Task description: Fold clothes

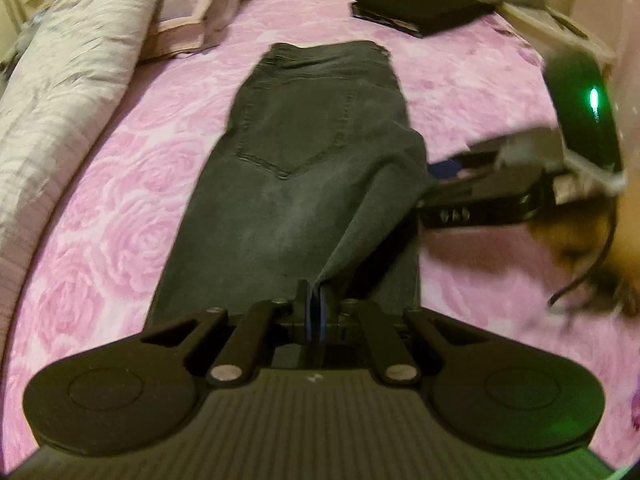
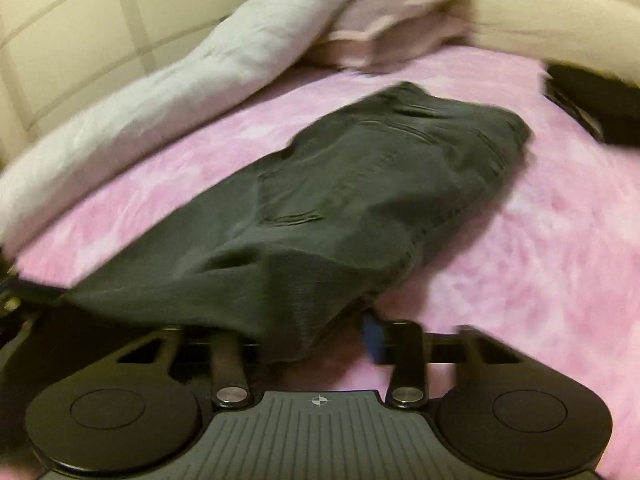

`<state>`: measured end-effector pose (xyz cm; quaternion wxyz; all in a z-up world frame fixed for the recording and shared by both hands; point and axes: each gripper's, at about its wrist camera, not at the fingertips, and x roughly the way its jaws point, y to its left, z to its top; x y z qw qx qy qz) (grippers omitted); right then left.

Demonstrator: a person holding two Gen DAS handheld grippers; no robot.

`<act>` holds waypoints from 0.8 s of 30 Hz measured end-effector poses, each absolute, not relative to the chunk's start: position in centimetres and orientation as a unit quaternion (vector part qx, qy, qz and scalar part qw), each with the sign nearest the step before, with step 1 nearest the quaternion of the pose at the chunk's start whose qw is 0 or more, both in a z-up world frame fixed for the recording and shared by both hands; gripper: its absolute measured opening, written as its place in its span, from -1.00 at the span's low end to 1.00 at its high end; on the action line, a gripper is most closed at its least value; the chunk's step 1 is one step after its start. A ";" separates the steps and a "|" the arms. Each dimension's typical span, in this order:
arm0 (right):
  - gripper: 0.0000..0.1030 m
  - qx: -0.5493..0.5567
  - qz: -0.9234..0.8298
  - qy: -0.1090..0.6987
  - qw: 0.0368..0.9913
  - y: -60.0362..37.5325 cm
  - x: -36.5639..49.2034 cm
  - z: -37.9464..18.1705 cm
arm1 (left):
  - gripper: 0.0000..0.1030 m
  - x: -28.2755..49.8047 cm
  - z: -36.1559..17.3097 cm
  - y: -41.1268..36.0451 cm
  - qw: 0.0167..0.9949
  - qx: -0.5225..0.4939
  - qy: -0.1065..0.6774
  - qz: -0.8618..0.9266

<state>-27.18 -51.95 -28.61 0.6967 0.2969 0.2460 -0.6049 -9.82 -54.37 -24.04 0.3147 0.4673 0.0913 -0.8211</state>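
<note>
The dark grey jeans (image 1: 304,152) lie lengthwise on the pink rose-patterned bedspread (image 1: 104,208), already doubled leg over leg, back pocket uppermost and waistband at the far end. This first fold is judged complete; the crosswise folds that would bring the legs up toward the waistband are not yet made. The left gripper (image 1: 316,312) is clamped tight on a raised flap of denim at the near end of the jeans, the cloth rising in a ridge from the blue pads. The right gripper (image 2: 320,340) sits at the side edge of the jeans, nearer the knee than the waistband; denim drapes across its jaws and hides the left finger, while the blue pad of the right finger (image 2: 374,338) shows just clear of the cloth. Whether its pads press on the fabric cannot be told from these blurred views. Beyond the waistband of the jeans, a folded black garment (image 1: 420,10) rests flat, suggesting an item already finished. To the left of the jeans lie a rumpled pale quilt (image 1: 68,64) and a pink pillow (image 1: 192,20). Remaining work, by judgement: secure both holds, carry the leg end over, flatten.
</note>
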 end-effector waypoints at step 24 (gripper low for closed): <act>-0.94 0.375 -0.588 0.247 0.673 -48.6 -31.8 -26.1 | -0.89 -12.4 -29.0 -48.4 0.233 0.546 0.003 -0.805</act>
